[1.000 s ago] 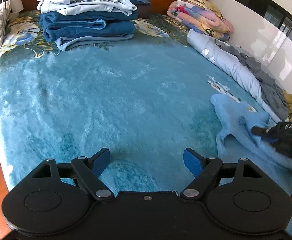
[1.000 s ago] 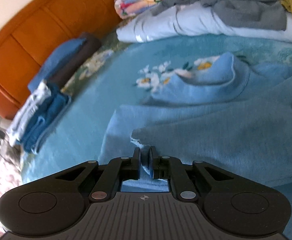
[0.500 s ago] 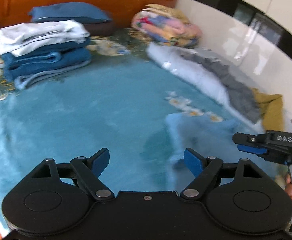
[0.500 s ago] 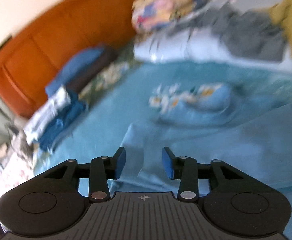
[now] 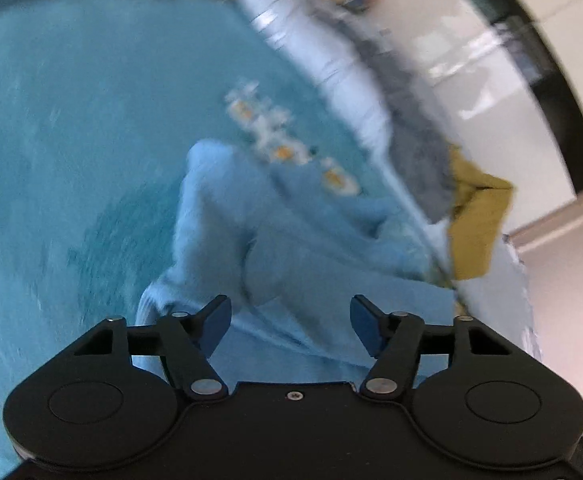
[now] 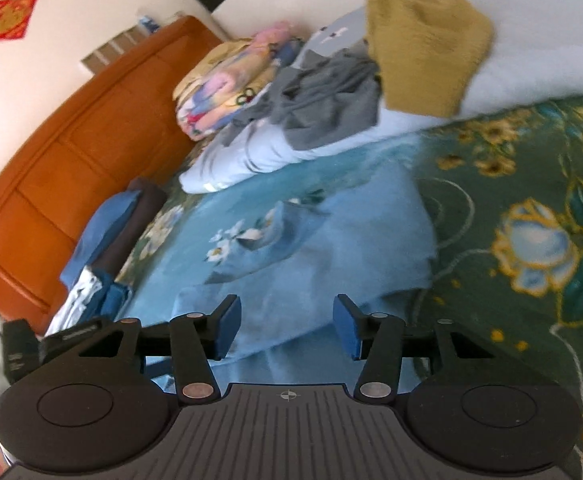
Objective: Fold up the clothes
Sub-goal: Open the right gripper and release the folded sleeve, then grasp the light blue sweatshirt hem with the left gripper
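A light blue sweater is lying rumpled on the bed, near its edge. The left gripper is hovering over the sweater, jaws apart, having just been narrowing, gripping nothing. The right gripper is hovering above it too, jaws having just been spreading, also empty.
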The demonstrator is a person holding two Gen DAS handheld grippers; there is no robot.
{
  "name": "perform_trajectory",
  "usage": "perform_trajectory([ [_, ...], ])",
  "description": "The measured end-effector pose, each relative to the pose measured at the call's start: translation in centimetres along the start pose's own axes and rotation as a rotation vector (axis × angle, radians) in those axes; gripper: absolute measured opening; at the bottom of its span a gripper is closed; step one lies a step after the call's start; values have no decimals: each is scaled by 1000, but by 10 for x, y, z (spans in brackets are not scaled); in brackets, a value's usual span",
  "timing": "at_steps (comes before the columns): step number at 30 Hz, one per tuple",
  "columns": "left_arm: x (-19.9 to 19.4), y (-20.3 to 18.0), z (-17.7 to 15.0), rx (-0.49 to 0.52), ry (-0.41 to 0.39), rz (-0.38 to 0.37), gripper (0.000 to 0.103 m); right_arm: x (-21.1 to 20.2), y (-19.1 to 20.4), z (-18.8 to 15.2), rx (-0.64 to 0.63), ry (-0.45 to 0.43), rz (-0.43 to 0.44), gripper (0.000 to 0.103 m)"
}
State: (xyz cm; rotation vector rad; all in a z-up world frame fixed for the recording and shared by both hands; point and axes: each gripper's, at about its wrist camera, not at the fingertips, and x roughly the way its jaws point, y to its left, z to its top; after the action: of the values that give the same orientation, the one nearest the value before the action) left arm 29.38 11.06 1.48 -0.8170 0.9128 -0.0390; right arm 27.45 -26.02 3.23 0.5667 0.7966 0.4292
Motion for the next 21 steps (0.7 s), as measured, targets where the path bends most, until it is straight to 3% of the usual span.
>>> perform_trajectory([
  [9,19,32,8,-312,55,-84,54,13,-11,-5,29,22,31,50],
  [13,15,29,15,-349,83,-75,46,16,-14,-8,41,33,27,50],
  [16,9,25,19,-344,104,-106,46,16,-17,-9,51,35,25,50],
  [19,-1,21,21,-319,43,-140,46,18,-20,-10,58,41,24,50],
  [21,-1,19,22,-309,47,-130,46,20,-22,-11,77,47,24,50],
])
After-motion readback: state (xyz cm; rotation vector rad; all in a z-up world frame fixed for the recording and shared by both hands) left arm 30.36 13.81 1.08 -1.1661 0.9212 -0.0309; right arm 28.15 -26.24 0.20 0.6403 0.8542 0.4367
